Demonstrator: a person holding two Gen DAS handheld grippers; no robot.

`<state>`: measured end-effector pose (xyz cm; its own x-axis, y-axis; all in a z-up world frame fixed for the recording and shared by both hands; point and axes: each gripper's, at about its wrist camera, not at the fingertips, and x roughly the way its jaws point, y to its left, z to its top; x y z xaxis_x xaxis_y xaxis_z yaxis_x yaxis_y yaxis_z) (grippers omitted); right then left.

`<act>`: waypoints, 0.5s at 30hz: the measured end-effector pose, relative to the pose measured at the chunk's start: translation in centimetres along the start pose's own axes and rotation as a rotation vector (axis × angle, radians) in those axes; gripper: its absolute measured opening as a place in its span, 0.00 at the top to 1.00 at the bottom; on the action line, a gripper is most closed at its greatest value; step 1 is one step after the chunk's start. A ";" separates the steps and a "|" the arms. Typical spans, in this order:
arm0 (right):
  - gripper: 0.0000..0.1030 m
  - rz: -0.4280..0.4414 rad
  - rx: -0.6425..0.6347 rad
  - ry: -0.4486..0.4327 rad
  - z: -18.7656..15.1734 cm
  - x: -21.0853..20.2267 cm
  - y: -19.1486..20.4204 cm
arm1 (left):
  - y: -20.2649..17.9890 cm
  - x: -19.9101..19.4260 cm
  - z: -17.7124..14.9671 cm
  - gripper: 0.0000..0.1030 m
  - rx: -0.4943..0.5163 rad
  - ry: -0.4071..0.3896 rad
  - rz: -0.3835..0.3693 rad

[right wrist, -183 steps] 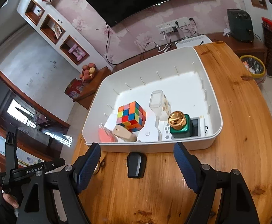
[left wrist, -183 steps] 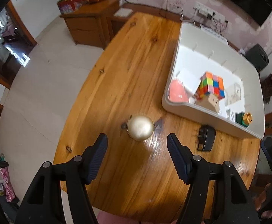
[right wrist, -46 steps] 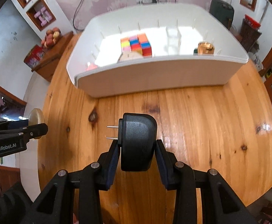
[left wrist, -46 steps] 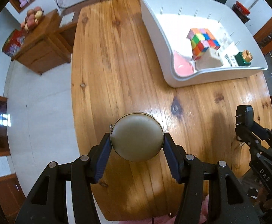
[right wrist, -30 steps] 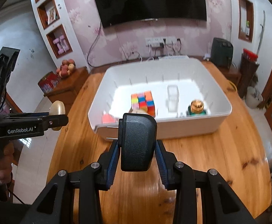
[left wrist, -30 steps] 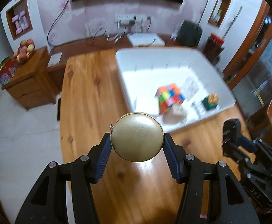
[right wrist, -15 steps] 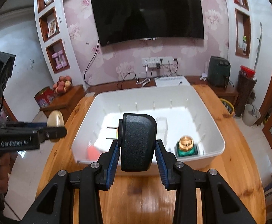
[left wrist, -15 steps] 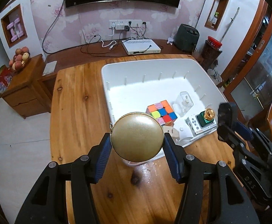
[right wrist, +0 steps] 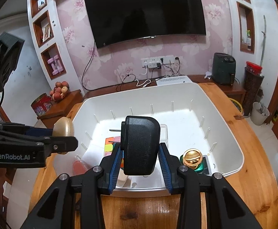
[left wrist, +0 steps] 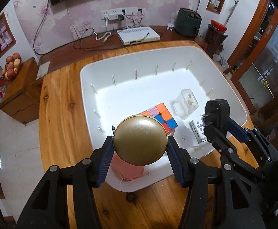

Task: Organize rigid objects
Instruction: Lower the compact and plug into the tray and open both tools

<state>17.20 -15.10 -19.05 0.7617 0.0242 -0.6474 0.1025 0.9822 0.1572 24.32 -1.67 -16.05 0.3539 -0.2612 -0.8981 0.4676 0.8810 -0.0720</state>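
- Left gripper point(left wrist: 140, 148) clamped on a round gold case point(left wrist: 140, 140), smooth brushed-metal dome with a small ring loop at its left edge, pinched between ribbed blue pads point(left wrist: 105, 159).
- Gold case held in the air over the near-left corner of the white plastic bin point(left wrist: 85, 87), above a flat pink disc point(left wrist: 128, 168) lying on the bin floor.
- Right gripper point(right wrist: 139, 159) closed on a black power adapter point(right wrist: 139, 145): matte, finely grained plastic block with rounded corners, two thin metal prongs pointing left (prongs also plain in the left wrist view).
- Adapter held clear of the floor, above the bin's near wall, near its middle.
- Bin: glossy white, rounded rectangular, with thin ribs along the inner walls; standing on a varnished, knotty wooden table point(left wrist: 62, 114).
- Inside the bin: a Rubik's cube point(left wrist: 162, 117) with bright square stickers, a clear lidded plastic box point(left wrist: 185, 103), a white rounded block point(left wrist: 185, 136), a small white remote with grey buttons point(left wrist: 198, 129).
- Also inside, in the right wrist view: a shiny gold ridged cap point(right wrist: 192, 157) sitting on a green base (exact object hard to tell), near the bin's near-right corner.
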 end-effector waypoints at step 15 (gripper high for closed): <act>0.34 -0.021 0.027 0.033 -0.2 -0.5 0.2 | 0.5 0.0 -0.4 0.31 -0.021 0.042 -0.013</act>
<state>16.67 -14.89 -18.81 0.7375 0.0101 -0.6753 0.1356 0.9773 0.1627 24.17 -1.06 -16.24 0.3136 -0.2561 -0.9144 0.4542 0.8861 -0.0924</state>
